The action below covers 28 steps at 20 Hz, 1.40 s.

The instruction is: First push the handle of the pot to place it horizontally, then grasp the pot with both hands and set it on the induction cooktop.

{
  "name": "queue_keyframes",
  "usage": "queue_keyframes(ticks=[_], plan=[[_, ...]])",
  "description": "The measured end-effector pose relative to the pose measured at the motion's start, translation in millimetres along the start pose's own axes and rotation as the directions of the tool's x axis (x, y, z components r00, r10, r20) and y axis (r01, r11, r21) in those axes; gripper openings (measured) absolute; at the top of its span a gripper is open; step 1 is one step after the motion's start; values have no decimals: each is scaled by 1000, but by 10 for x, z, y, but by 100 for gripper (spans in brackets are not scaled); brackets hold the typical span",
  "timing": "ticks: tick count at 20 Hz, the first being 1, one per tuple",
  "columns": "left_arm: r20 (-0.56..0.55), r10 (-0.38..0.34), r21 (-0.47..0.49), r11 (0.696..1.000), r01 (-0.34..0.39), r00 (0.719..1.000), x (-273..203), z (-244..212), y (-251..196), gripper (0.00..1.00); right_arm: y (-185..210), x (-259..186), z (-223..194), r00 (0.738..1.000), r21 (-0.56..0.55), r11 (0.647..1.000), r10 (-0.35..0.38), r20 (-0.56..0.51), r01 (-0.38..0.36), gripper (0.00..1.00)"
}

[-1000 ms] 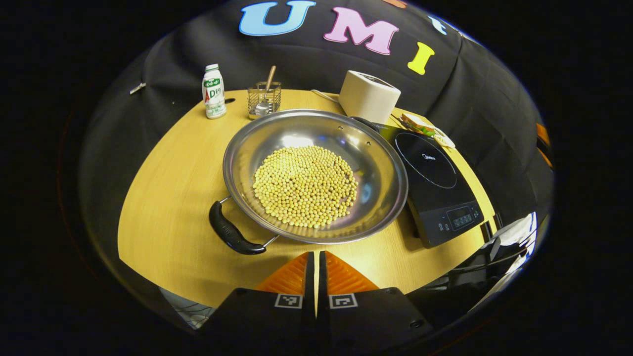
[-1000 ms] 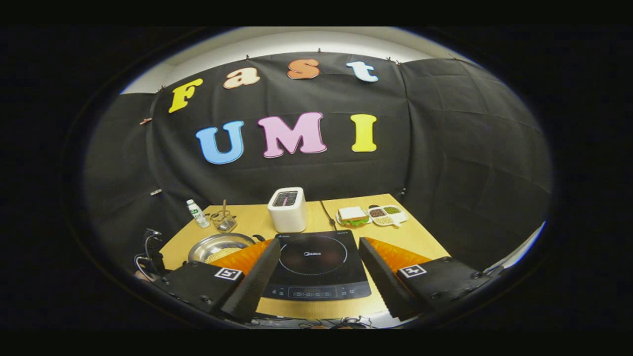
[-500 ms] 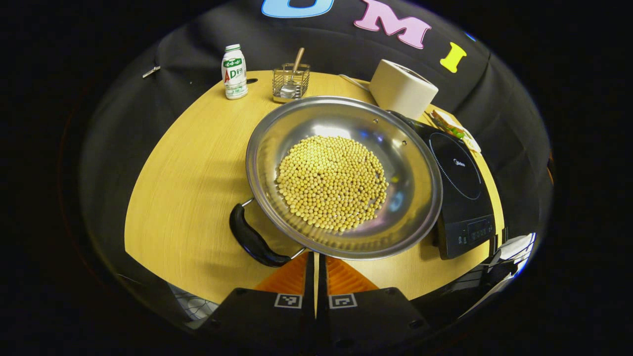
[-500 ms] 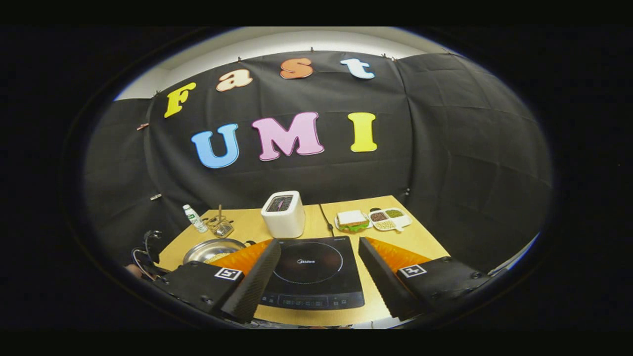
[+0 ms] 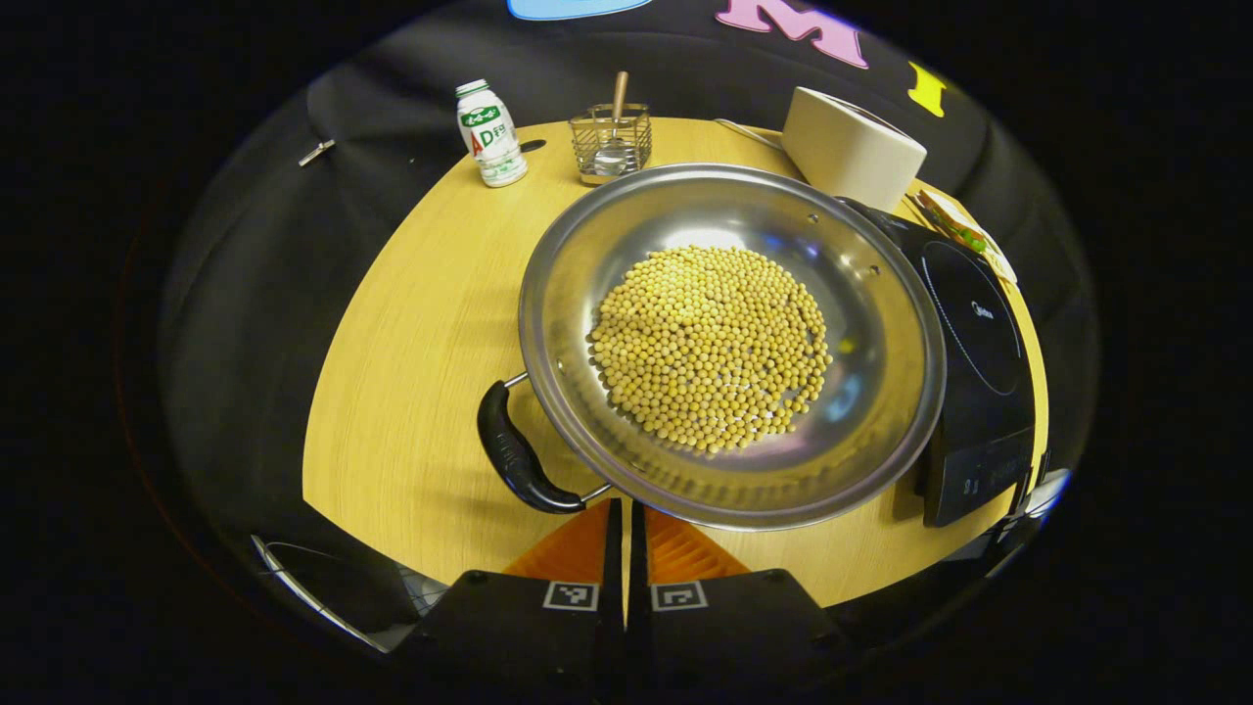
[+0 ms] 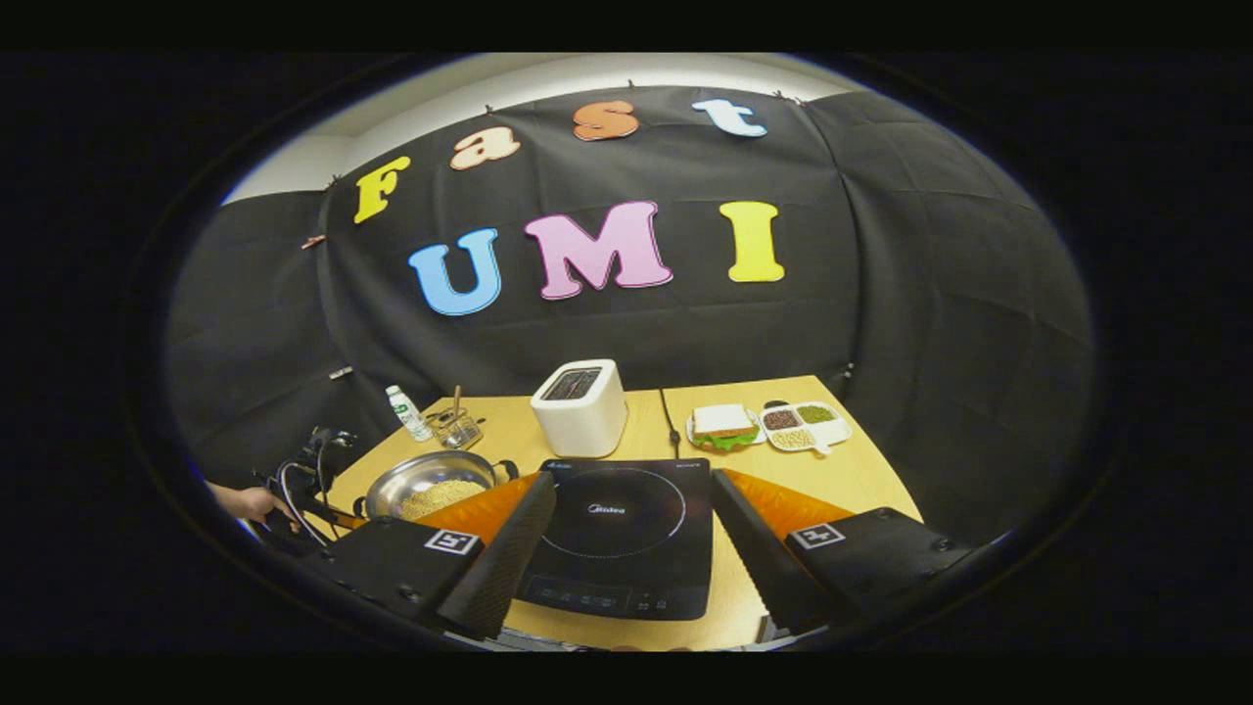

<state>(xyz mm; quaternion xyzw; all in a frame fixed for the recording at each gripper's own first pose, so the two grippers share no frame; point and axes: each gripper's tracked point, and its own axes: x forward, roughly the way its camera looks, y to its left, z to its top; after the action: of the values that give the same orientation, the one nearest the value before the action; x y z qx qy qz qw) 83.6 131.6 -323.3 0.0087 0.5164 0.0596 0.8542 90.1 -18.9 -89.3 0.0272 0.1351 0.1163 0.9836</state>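
A wide steel pot [image 5: 881,294] holding yellow soybeans [image 5: 712,345] rests on the wooden table [image 5: 411,323], and its black handle [image 5: 514,460] points toward the near left. My left gripper [image 5: 625,519] is shut, with its tips just short of the pot's near rim, beside the handle. The black induction cooktop [image 5: 979,333] lies to the pot's right. In the right gripper view my right gripper [image 6: 631,534] hangs open above the cooktop [image 6: 626,519]. The pot [image 6: 426,480] sits to the cooktop's left there, and beyond it a hand [image 6: 245,502] holds the left gripper.
A white toaster [image 5: 850,147], a small bottle [image 5: 489,132] and a wire basket with a spoon [image 5: 610,142] stand along the far edge. A sandwich [image 6: 722,426] and a divided dish of beans [image 6: 803,427] lie at the far right.
My left gripper has moved forward and to the left, closing in on the pot's near rim and handle. The right gripper has shifted slightly and stays open.
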Motion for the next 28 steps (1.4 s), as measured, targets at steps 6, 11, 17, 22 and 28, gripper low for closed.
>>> queue_keyframes(ticks=[6, 11, 17, 22, 28], plan=[[3, 2, -17, 1000, -1, 1000, 43, 64, 127, 7, -29, 39, -30, 999, 19, 999, -43, -21, 43, 99], [25, -37, -31, 999, 38, 999, 113, 225, 337, 5, 176, 46, -37, 994, 6, 994, -105, -15, 105, 99], [47, -107, -20, 994, 108, 993, 251, 453, 576, 5, 542, 29, -98, 984, -8, 984, -180, -17, 180, 99], [55, -135, 35, 991, 133, 989, 358, 720, 751, 5, 763, 11, -219, 970, -18, 970, -241, -29, 241, 99], [64, -173, 63, 984, 169, 983, 536, 1017, 901, 5, 1007, 124, -366, 958, 5, 959, -282, -56, 283, 99]])
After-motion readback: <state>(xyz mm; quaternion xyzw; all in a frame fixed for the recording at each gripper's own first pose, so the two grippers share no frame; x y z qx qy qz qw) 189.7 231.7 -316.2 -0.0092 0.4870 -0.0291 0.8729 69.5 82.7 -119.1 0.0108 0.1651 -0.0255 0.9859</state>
